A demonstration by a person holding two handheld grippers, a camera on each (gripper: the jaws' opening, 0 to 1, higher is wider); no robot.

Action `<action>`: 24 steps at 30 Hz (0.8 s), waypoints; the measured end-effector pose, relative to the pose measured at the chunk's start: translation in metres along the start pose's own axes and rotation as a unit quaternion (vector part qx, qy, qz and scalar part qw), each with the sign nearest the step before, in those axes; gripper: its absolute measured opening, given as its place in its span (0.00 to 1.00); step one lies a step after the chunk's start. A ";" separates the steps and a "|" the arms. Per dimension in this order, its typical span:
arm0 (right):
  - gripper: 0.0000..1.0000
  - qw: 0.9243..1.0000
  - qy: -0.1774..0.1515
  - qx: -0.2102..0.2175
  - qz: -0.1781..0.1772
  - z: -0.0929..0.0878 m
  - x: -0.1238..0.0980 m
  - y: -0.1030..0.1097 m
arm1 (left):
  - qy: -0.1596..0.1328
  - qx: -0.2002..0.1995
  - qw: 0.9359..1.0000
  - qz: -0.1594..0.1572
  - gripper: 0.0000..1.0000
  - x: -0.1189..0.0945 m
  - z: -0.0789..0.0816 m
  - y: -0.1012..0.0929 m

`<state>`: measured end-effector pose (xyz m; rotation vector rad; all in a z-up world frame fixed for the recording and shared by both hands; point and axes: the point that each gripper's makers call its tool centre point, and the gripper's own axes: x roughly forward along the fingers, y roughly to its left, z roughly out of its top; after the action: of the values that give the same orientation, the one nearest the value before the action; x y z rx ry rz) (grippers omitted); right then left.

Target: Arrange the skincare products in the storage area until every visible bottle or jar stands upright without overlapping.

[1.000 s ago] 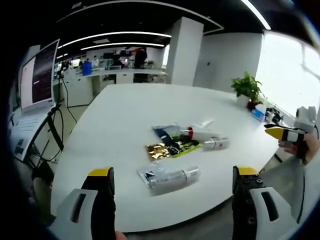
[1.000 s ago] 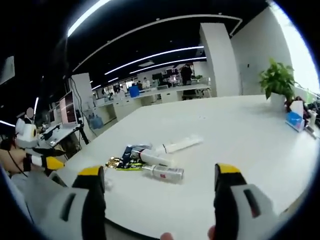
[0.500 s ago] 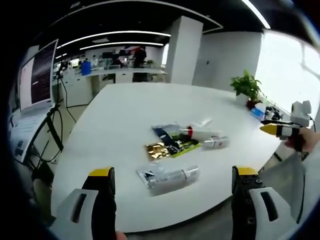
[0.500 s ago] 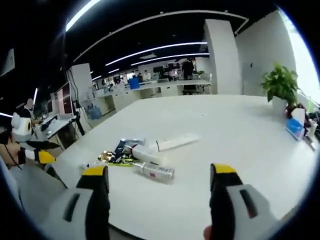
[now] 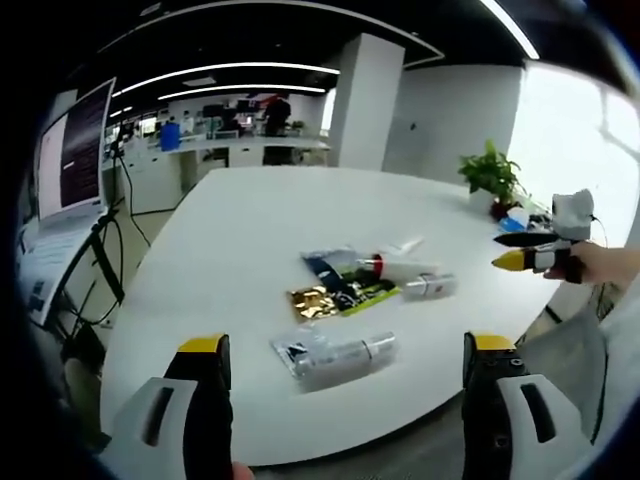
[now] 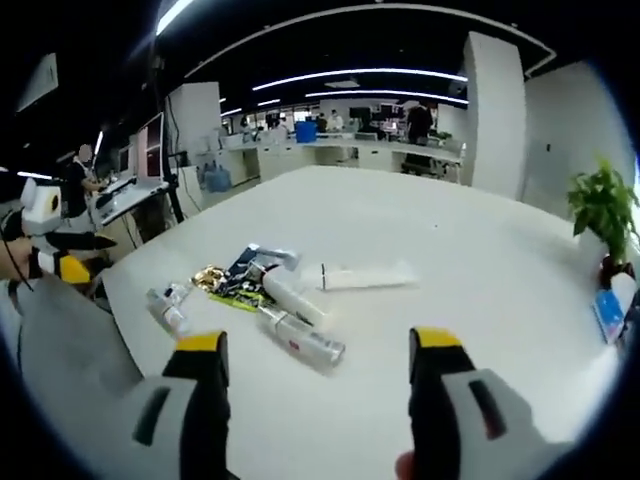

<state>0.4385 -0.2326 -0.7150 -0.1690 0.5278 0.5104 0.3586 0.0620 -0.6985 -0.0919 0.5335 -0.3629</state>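
White laminate covers the large round-cornered table, on which all the skincare products are laid flat, none upright. In the left gripper view a loose cluster is seen near the table's middle: a dark blue sachet, a gold foil packet with a green packet just beside it, a white tube with a red band lying across them, a flat white tube at the far side, and a small silver-capped bottle at the right end. Nearer the table edge, apart from the cluster, a clear bagged bottle is laid on its side.

The left gripper is held above the near edge with its yellow-tipped jaws spread wide and nothing between them. The right gripper is seen at the right of this view, held in a hand over the table's right edge; its tips appear set apart.

In the right gripper view, the right gripper is likewise held wide open and empty, with the silver-capped bottle lying just beyond the jaws. The white tube with a red band, the flat white tube, the gold foil packet and the clear bagged bottle are spread to the left and beyond. The left gripper is seen at the far left.

A potted plant is stood at the table's far right, and a monitor is placed at the left.
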 end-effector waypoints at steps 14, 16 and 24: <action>0.59 0.995 0.038 -0.080 0.051 0.009 0.040 -0.004 | 0.009 0.005 1.000 -0.003 0.94 0.002 -0.003 0.001; 0.59 0.993 0.041 -0.092 0.060 0.011 0.044 -0.004 | 0.010 0.005 1.000 -0.002 0.94 0.002 -0.003 0.001; 0.52 0.981 0.063 -0.140 0.119 0.020 0.075 0.008 | 0.009 0.003 1.000 0.002 0.93 0.003 -0.004 0.004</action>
<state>0.4994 -0.1887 -0.7375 -0.4123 0.6026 0.8120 0.3607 0.0650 -0.7040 -0.0816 0.5503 -0.3614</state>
